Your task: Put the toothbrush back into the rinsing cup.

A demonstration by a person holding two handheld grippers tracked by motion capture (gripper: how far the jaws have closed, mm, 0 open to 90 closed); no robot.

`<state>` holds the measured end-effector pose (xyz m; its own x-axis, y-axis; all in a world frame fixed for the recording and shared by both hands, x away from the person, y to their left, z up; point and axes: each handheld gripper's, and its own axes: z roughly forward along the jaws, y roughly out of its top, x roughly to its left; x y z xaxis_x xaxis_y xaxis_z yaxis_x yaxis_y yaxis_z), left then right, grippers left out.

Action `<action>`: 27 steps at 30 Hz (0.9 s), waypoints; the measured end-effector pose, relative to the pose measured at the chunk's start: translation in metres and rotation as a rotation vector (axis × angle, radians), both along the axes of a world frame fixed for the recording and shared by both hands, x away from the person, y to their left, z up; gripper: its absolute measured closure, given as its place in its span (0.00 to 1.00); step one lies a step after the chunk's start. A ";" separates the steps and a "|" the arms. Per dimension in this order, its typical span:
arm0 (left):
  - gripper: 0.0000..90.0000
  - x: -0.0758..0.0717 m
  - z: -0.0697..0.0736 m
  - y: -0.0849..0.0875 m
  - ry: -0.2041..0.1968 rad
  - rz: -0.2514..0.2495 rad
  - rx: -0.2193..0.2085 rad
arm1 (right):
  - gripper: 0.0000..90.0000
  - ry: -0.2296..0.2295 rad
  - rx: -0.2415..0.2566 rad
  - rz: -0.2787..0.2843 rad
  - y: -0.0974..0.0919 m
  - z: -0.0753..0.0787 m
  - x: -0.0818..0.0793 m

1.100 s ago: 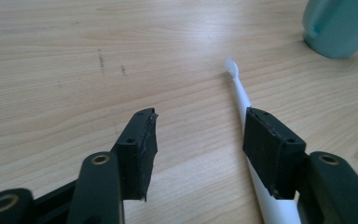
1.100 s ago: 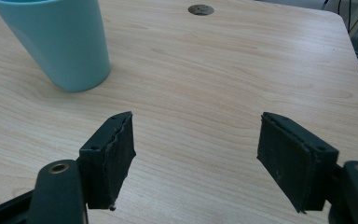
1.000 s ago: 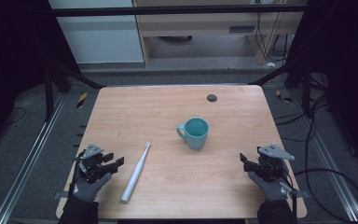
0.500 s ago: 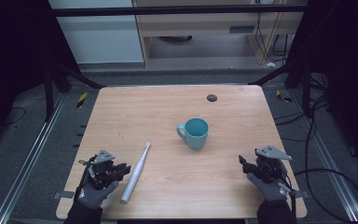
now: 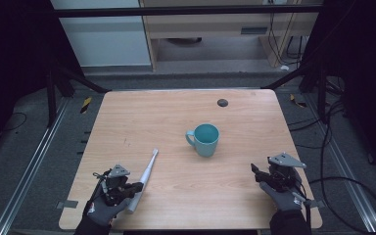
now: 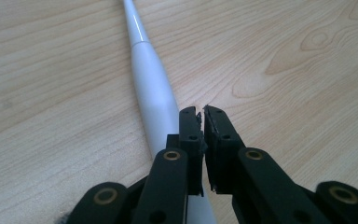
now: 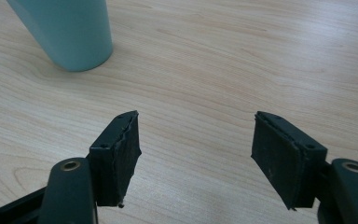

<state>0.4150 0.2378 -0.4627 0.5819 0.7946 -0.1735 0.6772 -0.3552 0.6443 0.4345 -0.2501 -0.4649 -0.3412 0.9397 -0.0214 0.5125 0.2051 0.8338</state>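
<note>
While the white toothbrush [image 5: 144, 176] lies slantwise near the front left of the pale wooden table [image 5: 176, 117], left gripper [image 6: 202, 114] just above it, jaws just closed together on nothing, right gripper [image 7: 196, 140] jaws apart, teal mug [image 5: 204, 139] mid-table, grey floor [image 5: 39, 147] around.

White toothbrush [image 6: 151, 88]: head cut off by top edge in the left gripper view, butt end hidden under the left tool [image 6: 203, 116]; in the high view its lower end is covered by that tool, bristles too small to tell. Teal mug [image 7: 65, 32]: only lower body in the right gripper view, rim and handle cut off at top. Small dark round thing [image 5: 222, 102] on the table [image 5: 254, 122]: too small to identify. Forearms cut by bottom edge in the high view.
</note>
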 end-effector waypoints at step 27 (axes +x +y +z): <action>0.96 -0.004 -0.010 -0.004 0.060 -0.041 0.031 | 0.36 0.011 -0.009 0.004 0.000 -0.002 0.001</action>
